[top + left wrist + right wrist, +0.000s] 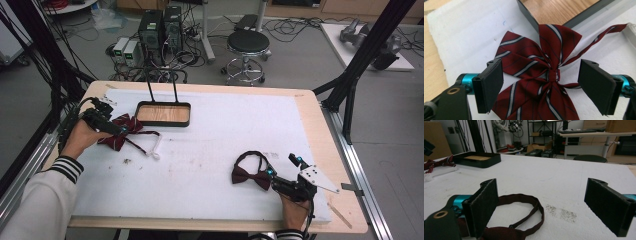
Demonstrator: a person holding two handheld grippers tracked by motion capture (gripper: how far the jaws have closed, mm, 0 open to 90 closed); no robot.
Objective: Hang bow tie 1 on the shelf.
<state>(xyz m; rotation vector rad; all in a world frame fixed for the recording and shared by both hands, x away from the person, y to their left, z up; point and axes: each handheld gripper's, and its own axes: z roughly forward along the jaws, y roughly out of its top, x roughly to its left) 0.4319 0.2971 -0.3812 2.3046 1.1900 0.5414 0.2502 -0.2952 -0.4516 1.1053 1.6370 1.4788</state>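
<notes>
A dark red bow tie with white stripes (125,135) lies at the left of the white pad, just in front of the tray. My left gripper (114,120) hovers over it, open. In the left gripper view the striped bow tie (529,60) spreads between the pads, and my left gripper (543,83) straddles its knot without closing. A plain maroon bow tie (248,176) with a looped strap lies at the front right. My right gripper (284,166) stands open just right of it. In the right gripper view the plain bow tie (504,232) sits by the left pad of my right gripper (546,206).
A black-rimmed tray (163,124) with a wooden bottom and two upright rods stands at the back left of the white pad (225,130). The striped tie's thin strap ends in a white piece (156,151). A stool (247,45) and computers stand beyond the table.
</notes>
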